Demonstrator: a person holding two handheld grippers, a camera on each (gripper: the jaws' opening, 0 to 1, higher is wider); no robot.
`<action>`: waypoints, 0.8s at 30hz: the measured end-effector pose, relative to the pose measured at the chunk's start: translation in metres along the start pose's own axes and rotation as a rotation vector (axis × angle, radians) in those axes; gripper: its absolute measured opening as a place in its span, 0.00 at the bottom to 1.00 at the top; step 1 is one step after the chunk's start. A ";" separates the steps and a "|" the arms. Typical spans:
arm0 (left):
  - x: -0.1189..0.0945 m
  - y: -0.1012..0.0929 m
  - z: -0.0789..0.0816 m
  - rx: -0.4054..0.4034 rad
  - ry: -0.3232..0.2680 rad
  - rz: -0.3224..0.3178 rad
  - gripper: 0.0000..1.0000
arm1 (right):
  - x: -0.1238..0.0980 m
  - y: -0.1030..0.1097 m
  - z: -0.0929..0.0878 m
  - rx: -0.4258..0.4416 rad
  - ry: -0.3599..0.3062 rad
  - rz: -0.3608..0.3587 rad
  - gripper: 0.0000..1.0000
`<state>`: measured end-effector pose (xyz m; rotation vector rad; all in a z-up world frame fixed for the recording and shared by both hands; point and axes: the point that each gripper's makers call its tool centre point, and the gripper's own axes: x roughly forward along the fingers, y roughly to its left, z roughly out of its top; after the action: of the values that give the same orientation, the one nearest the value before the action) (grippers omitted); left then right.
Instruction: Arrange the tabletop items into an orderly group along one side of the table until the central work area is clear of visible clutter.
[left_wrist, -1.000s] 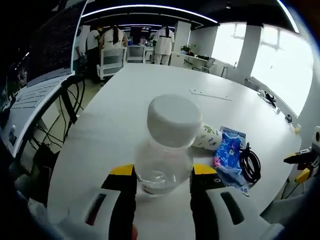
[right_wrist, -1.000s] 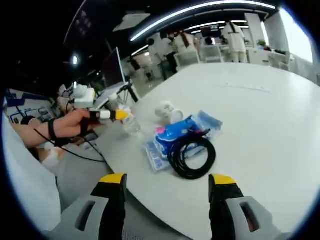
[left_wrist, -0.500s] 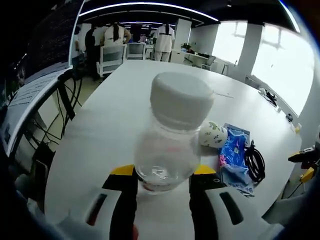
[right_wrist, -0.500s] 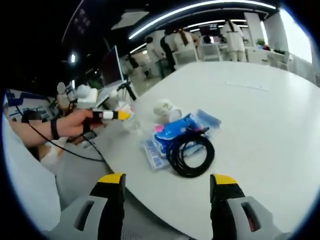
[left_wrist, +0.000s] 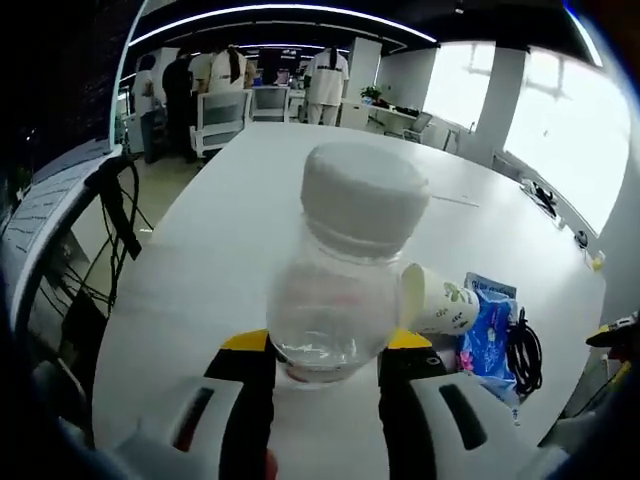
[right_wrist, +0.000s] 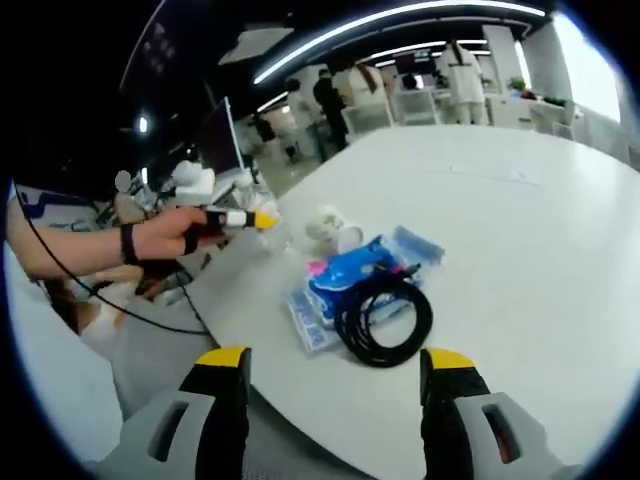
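Observation:
A clear plastic bottle (left_wrist: 338, 290) with a white cap sits between the yellow-tipped jaws of my left gripper (left_wrist: 326, 345), which is shut on its lower body. To its right a paper cup (left_wrist: 440, 306) lies on its side, beside a blue packet (left_wrist: 488, 330) and a black coiled cable (left_wrist: 526, 350). In the right gripper view, my right gripper (right_wrist: 335, 362) is open and holds nothing, hovering off the table's near edge. Ahead of it lie the cable (right_wrist: 386, 318), the blue packet (right_wrist: 352, 274) and the cup (right_wrist: 330, 224). A hand holds the left gripper (right_wrist: 240, 218) at the table's left edge.
The white table (left_wrist: 300, 170) stretches far ahead, with a thin flat strip (left_wrist: 455, 200) on it. Monitors and cables (left_wrist: 110, 200) stand off its left edge. Several people stand by desks (left_wrist: 250, 85) at the back of the room. A clear flat package (right_wrist: 415, 245) lies under the blue packet.
The left gripper has tightened on the bottle and moved slightly up and away from the cup, packet and cable. The right gripper has stayed open and nearly still.

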<state>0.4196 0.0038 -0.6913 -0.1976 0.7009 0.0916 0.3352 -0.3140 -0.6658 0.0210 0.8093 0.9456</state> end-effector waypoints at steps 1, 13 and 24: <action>0.004 0.001 0.003 -0.002 0.005 0.001 0.39 | 0.000 -0.001 -0.002 -0.003 0.007 -0.002 0.70; 0.030 0.005 0.024 0.002 0.013 -0.014 0.39 | -0.006 -0.013 -0.006 0.051 -0.013 -0.044 0.69; 0.054 0.007 0.041 -0.013 0.030 -0.034 0.41 | -0.013 -0.024 -0.007 0.090 -0.033 -0.085 0.69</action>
<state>0.4854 0.0202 -0.6971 -0.2237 0.7265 0.0611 0.3432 -0.3404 -0.6713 0.0793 0.8158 0.8264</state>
